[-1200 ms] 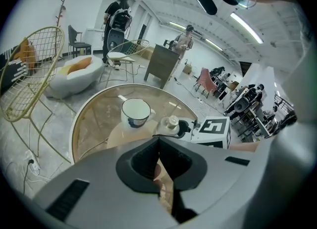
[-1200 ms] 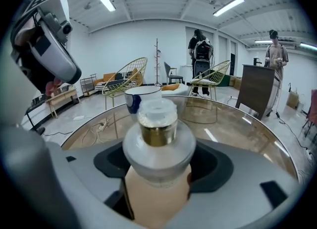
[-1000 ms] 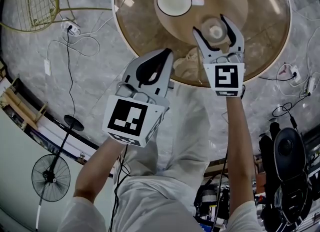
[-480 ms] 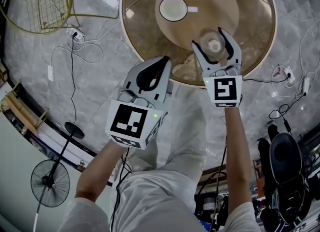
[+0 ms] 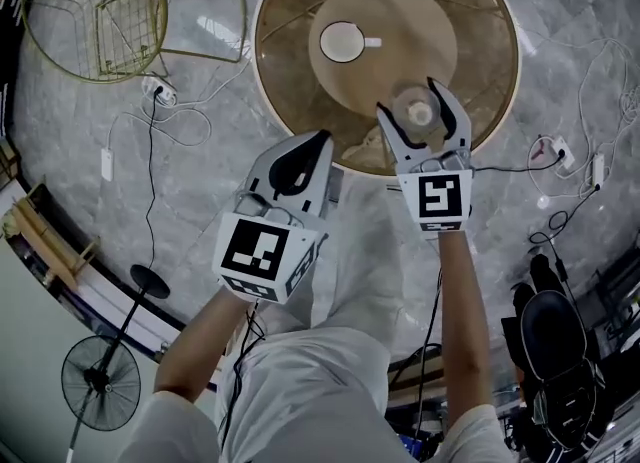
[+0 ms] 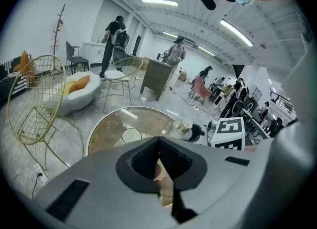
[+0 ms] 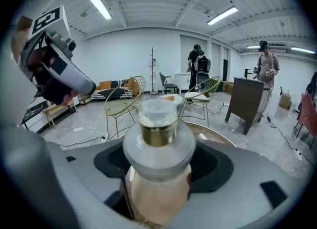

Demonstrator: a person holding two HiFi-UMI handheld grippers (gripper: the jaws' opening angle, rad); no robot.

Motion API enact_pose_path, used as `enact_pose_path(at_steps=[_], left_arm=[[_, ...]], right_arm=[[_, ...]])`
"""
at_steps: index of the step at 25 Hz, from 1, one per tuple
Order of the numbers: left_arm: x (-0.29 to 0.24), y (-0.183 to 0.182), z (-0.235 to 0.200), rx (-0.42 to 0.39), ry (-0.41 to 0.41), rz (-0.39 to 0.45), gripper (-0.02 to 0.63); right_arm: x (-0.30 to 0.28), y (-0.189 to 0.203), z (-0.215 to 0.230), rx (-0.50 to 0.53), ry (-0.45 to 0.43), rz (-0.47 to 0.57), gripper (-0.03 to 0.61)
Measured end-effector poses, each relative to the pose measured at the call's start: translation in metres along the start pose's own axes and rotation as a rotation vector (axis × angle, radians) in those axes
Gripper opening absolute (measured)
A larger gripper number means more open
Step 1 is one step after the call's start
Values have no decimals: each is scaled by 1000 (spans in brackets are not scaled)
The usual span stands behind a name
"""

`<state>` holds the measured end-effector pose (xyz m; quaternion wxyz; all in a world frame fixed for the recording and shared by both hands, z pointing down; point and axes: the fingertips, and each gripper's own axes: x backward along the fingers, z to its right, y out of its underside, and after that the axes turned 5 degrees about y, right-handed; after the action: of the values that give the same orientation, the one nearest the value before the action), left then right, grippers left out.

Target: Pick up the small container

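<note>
Jaws of R gripper point(image 5: 408, 99) clamp the small container point(image 7: 158, 141) round its body, upright, over the round glass table point(image 5: 290, 61). L gripper point(image 5: 316, 141) jaws are pressed together w/ nothing between them.

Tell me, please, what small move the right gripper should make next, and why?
Probably hold it level and steady, grip unchanged. The right gripper is clamped on the small container below its gold collar, and the container seems to hang clear above the round glass table, so the pick looks done; loosening would drop it.
</note>
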<state>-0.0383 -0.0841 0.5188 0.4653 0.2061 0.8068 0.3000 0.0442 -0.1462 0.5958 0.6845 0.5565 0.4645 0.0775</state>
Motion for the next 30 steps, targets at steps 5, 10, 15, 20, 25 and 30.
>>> enact_pose_path(at_steps=[5, 10, 15, 20, 25, 30], left_arm=[[14, -15, 9, -9, 20, 17, 20], [24, -29, 16, -6, 28, 30, 18], [44, -47, 19, -11, 32, 60, 20], [59, -68, 24, -18, 35, 93, 20], [58, -86, 27, -14, 31, 94, 19], [76, -96, 35, -26, 38, 119, 20]], right_arm=[[17, -22, 1, -4, 24, 11, 336], [35, -43, 3, -24, 39, 20, 335], [53, -63, -5, -29, 46, 21, 336], [68, -81, -7, -38, 56, 10, 335], [76, -98, 6, -63, 59, 3, 336], [96, -122, 2, -62, 70, 18, 336]])
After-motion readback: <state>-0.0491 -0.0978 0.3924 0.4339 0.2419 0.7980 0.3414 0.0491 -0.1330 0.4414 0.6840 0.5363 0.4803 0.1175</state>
